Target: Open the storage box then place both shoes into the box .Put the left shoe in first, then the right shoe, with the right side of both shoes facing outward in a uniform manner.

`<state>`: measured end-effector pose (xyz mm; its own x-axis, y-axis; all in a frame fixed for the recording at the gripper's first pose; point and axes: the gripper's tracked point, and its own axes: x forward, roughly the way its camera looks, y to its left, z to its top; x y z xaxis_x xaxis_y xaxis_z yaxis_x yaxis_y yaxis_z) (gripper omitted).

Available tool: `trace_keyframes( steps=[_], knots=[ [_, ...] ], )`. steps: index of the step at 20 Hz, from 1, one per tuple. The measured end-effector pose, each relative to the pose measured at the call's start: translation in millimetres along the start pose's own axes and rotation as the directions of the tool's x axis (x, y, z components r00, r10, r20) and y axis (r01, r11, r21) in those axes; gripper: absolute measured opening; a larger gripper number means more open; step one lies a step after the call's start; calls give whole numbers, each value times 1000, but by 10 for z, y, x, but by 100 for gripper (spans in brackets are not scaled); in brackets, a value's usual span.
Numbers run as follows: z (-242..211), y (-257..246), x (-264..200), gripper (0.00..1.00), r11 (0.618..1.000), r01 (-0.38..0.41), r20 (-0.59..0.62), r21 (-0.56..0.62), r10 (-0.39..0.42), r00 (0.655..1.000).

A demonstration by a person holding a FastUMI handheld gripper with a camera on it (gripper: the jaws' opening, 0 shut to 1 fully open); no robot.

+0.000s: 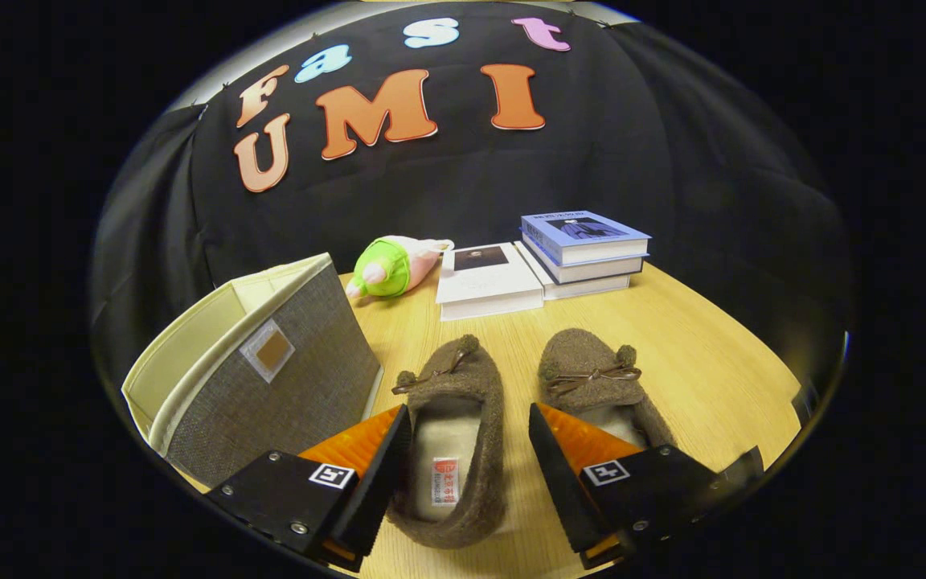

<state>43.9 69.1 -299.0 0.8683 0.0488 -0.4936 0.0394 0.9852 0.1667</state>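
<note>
Gripper view: my tongs (469, 474) are spread wide, gripping nothing, straddling the left shoe (453, 446) on the counter (712, 378). Right shoe (596, 382) lies just beside; storage box (270, 378) stands left, open.

Gripper view, close above table (704, 354), angled down, facing booth wall, fingers (366, 474) foreground

Claw (469, 474) fingers spread wide, straddling left shoe (453, 438) on bench (720, 378). Right shoe (596, 378) just beside it, partly behind right finger. Storage box (270, 370) left of shoes. Beyond shoes: plush toy (391, 267), single book (487, 281), then stacked books (583, 251) to the right.
</note>
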Motion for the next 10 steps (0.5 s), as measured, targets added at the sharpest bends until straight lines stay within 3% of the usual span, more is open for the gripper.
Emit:
trace_keyframes(
  steps=[5,10],
  knots=[
    [-53,-67,97,77,999,36,-41,-3,-36,998],
    [-130,-85,167,59,997,61,-103,-39,-64,993]
  ],
)
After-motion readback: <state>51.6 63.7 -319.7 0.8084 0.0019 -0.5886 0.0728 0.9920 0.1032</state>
